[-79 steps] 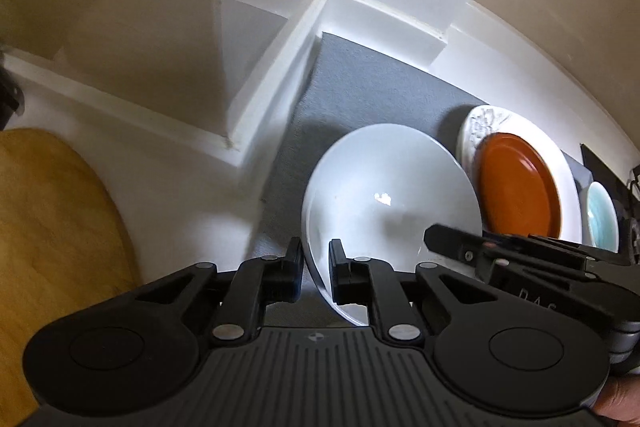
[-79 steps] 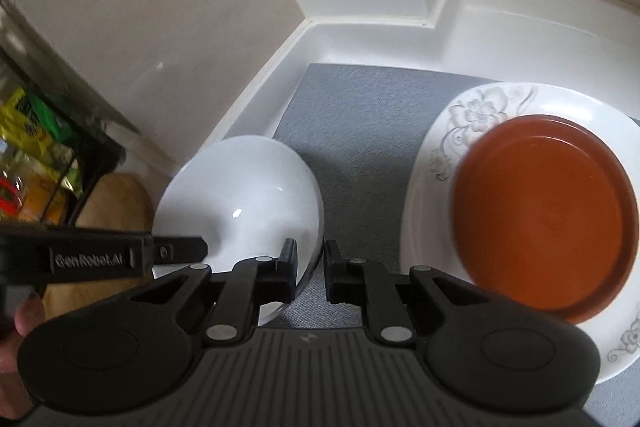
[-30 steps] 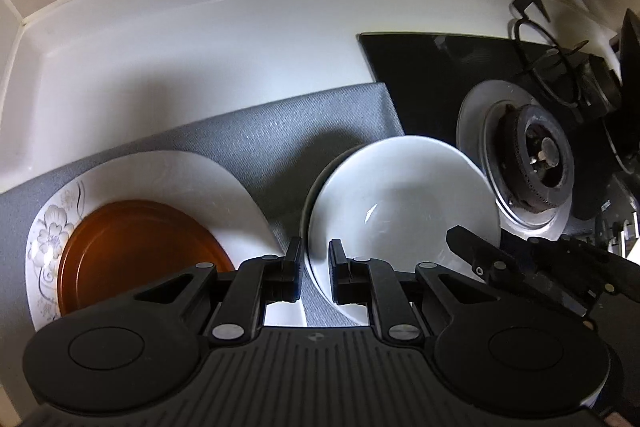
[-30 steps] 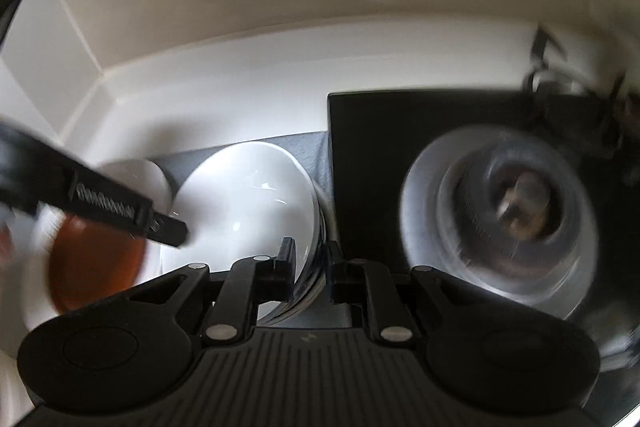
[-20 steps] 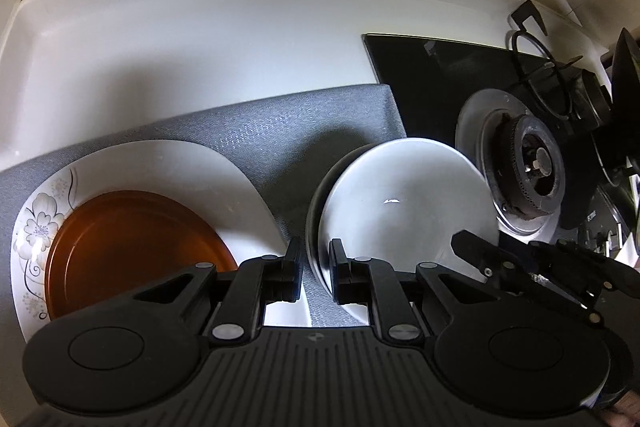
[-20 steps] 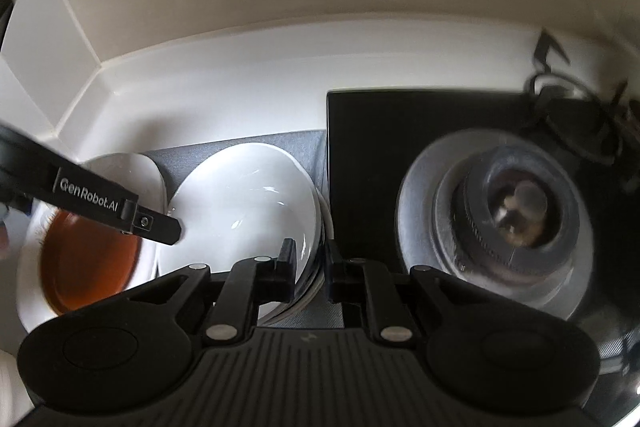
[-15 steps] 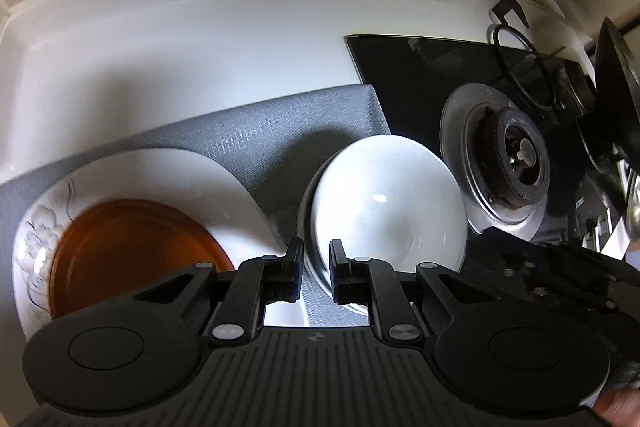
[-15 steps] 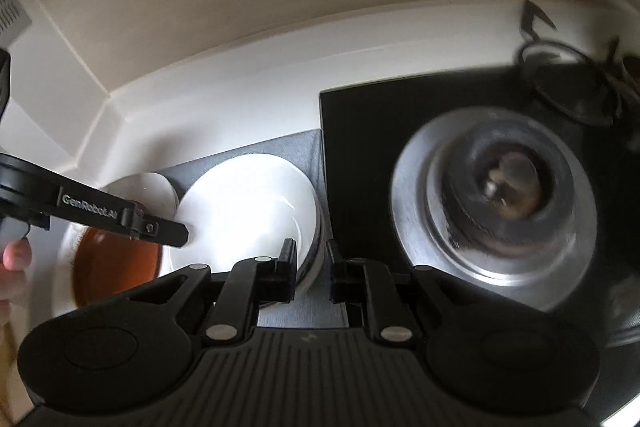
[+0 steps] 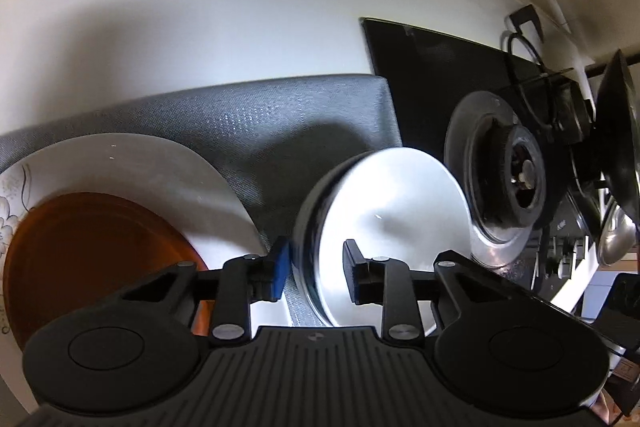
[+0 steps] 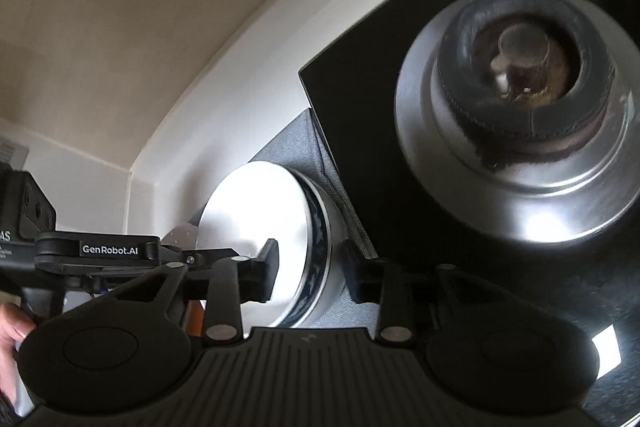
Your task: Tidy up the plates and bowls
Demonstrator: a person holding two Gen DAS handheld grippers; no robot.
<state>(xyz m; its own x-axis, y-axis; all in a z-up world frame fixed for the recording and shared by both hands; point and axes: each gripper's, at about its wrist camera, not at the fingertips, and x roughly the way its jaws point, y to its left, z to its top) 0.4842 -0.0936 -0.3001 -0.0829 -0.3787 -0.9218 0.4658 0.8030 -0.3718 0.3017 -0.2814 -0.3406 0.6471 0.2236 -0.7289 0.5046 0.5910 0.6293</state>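
Both of your tongs now stand spread, released around the rim of the white ceramic bowl point(image 9: 384, 227). Your left tongs point(image 9: 316, 269) straddle its near-left edge, and your right tongs point(image 10: 310, 273) straddle its right edge; neither pair of pads presses the rim. The bowl sits nested in a second bowl with a dark blue rim point(image 10: 320, 227), on the grey woven mat point(image 9: 240, 115) laid over the white tabletop point(image 9: 180, 39), just beside the black glass hob point(image 9: 424, 79).

Your left view alone shows the large white plate with a floral border point(image 9: 152, 163) and the round orange-brown plate point(image 9: 92, 247) lying on it, to the left of the bowls on the same mat. It also shows dark cookware at the far right, too blurred to name. Your right view alone shows the blue rim of the lower bowl plainly, looks closely down on the silver gas burner ring point(image 10: 516, 115), and catches your left tool's arm marked "GenRobot.AI" point(image 10: 108, 251) with a bit of your left hand point(image 10: 12, 327) at the edge.

Half a second ago both tongs were clenched on the white bowl's rim; they have since opened and let it go. The bowl now rests in the lower one, where 2.6 seconds ago it was carried at the far left end of the mat.
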